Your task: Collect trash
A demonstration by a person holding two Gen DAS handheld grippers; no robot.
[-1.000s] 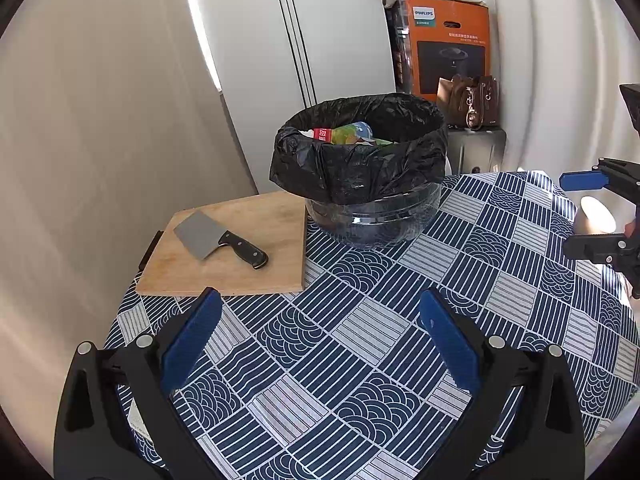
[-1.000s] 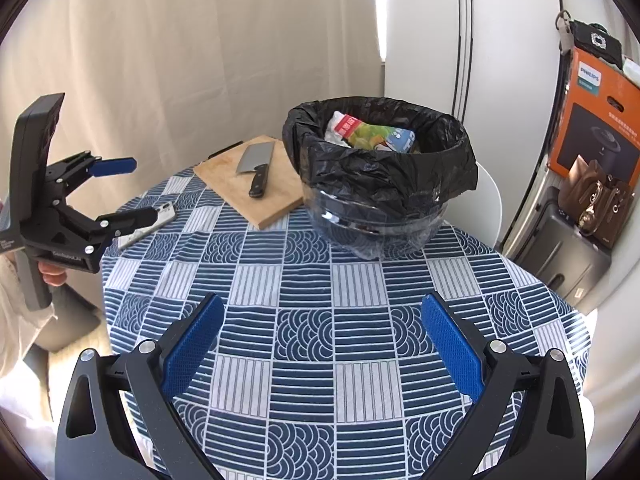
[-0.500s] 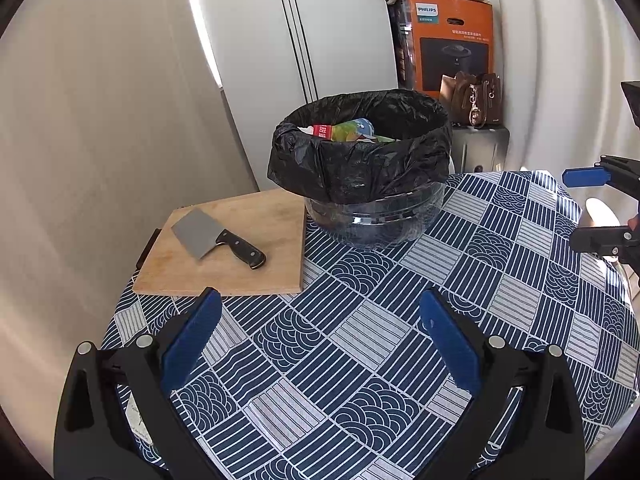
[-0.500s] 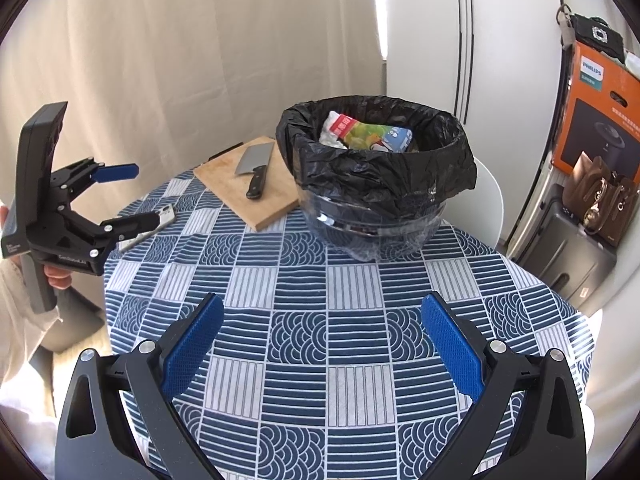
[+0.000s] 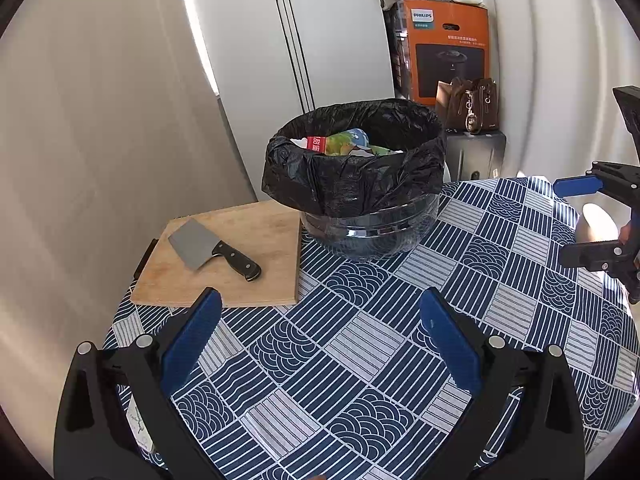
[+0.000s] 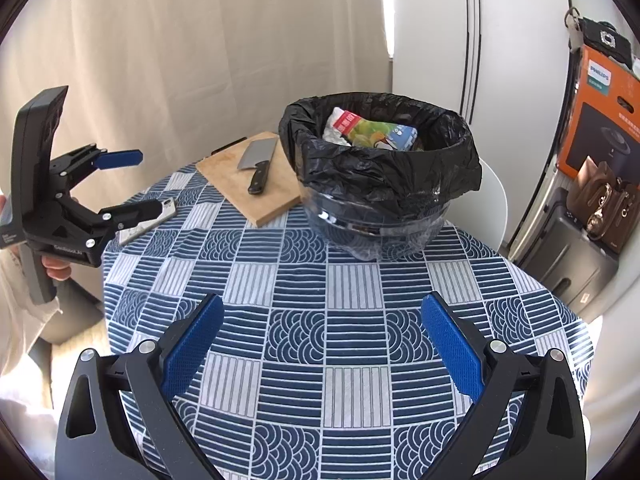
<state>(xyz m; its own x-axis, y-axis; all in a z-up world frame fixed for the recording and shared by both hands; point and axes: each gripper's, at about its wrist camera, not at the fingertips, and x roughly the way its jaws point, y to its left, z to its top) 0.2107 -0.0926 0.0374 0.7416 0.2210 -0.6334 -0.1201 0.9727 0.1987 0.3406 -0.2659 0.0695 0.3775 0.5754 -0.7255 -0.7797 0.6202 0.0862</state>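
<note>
With wrappers (image 6: 374, 130) already in the lined bin (image 6: 380, 172) | your left gripper (image 5: 320, 344) and right gripper (image 6: 320, 340) hover wide, empty | tablecloth (image 6: 360, 320) shows no loose trash.

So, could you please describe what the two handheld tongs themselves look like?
Both match: the left tongs and right tongs have matte black angular frames with silver pivot bolts and textured blue pads on the fingers. From the side, the left one shows a tall black back plate, small white lettering and a grey handle; a pale sleeve shows beside it.
</note>
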